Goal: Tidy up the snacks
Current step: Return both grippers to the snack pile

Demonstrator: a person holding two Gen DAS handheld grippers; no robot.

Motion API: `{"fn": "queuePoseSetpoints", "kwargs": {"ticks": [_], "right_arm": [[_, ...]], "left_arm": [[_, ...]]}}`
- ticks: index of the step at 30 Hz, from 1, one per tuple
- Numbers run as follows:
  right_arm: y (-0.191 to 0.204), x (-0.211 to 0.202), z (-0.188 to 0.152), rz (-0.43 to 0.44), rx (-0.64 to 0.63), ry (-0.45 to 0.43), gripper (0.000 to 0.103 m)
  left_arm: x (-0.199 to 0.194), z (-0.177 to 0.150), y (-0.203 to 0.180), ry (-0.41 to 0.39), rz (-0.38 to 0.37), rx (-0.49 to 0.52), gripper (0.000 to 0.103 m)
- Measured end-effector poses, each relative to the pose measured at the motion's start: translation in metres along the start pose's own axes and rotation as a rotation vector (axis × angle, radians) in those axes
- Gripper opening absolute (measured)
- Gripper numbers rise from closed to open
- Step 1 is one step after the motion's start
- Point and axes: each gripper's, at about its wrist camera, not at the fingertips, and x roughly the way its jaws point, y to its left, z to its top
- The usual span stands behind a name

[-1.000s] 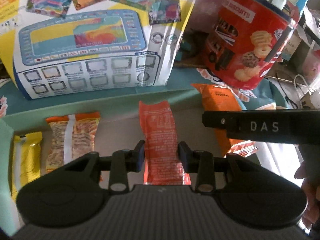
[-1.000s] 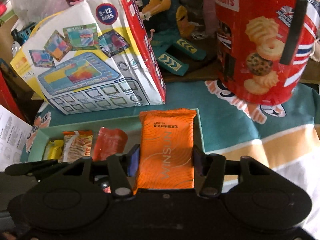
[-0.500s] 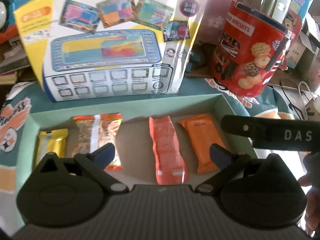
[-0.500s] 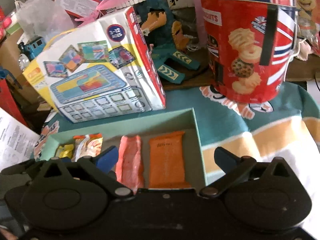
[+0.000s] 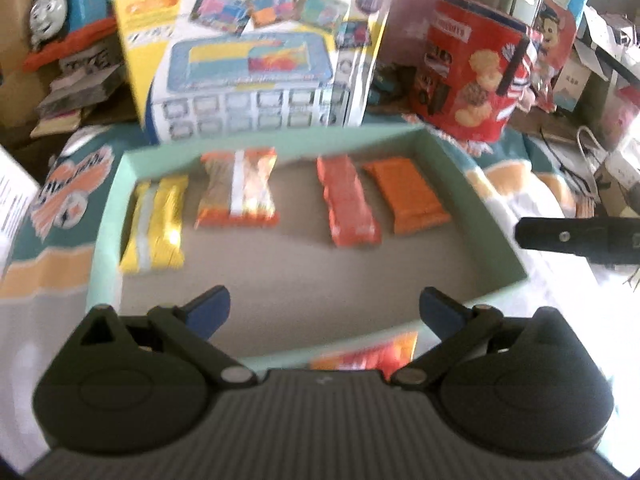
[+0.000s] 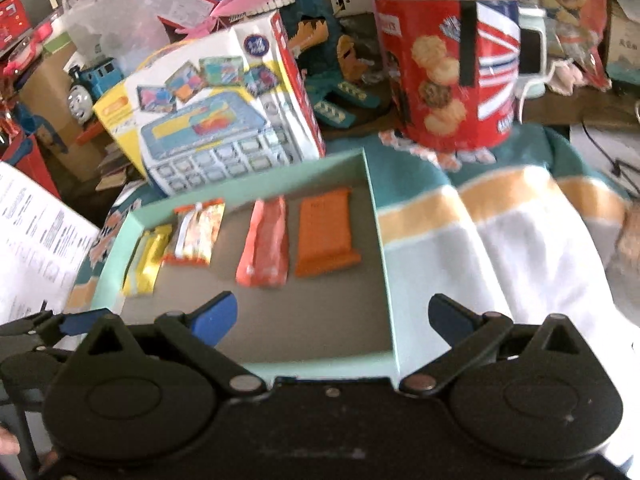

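Observation:
A shallow mint-green box (image 5: 304,142) (image 6: 382,240) holds a row of snack packets at its far side: a yellow one (image 5: 154,228) (image 6: 146,258), an orange-and-white one (image 5: 238,188) (image 6: 196,232), a red one (image 5: 348,204) (image 6: 266,242) and an orange one (image 5: 406,196) (image 6: 326,232). My left gripper (image 5: 324,312) hangs open over the box's near part with nothing between its jaws. My right gripper (image 6: 332,316) is open too, above the near right corner, empty. Another orange-red packet (image 5: 368,354) lies just outside the near wall, partly hidden by the left gripper.
A toy tablet carton (image 5: 256,60) (image 6: 216,116) stands behind the box and a red biscuit tin (image 5: 472,68) (image 6: 448,64) at the back right. A striped cloth (image 6: 500,216) covers the table. A printed sheet (image 6: 32,240) lies at left. Toys crowd the back.
Both grippers let go of their packets, the left the red one and the right the orange one, opened wide and drew back and up from the box. Both packets now lie in the row.

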Motion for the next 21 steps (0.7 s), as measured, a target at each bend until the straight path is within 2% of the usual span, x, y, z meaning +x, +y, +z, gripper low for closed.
{"fn": "queuePoseSetpoints", "kwargs": {"ticks": [3, 10, 12, 13, 15, 19, 21], "right_arm": [[-0.002, -0.01, -0.027, 0.016, 0.013, 0.024, 0.103], [-0.006, -0.03, -0.087, 0.028, 0.019, 0.055, 0.102], [-0.004, -0.034, -0.101, -0.002, -0.005, 0.034, 0.083], [-0.004, -0.035, -0.107, -0.011, -0.012, 0.033, 0.077], [-0.007, -0.033, -0.119, 0.002, -0.009, 0.057, 0.059], [-0.019, -0.027, -0.138, 0.002, 0.024, 0.108, 0.057], [-0.022, -0.026, -0.146, 0.041, 0.041, 0.143, 0.057]], "left_arm": [[-0.011, -0.026, 0.004, 0.019, -0.007, 0.003, 0.103], [-0.027, -0.083, -0.009, 0.034, 0.011, 0.163, 0.103], [-0.029, -0.097, -0.011, 0.057, -0.006, 0.17, 0.103], [-0.03, -0.104, -0.011, 0.069, -0.013, 0.171, 0.103], [-0.032, -0.116, -0.012, 0.084, -0.013, 0.169, 0.103], [-0.032, -0.127, -0.012, 0.101, 0.001, 0.156, 0.103], [-0.032, -0.128, -0.009, 0.106, 0.003, 0.139, 0.103]]}}
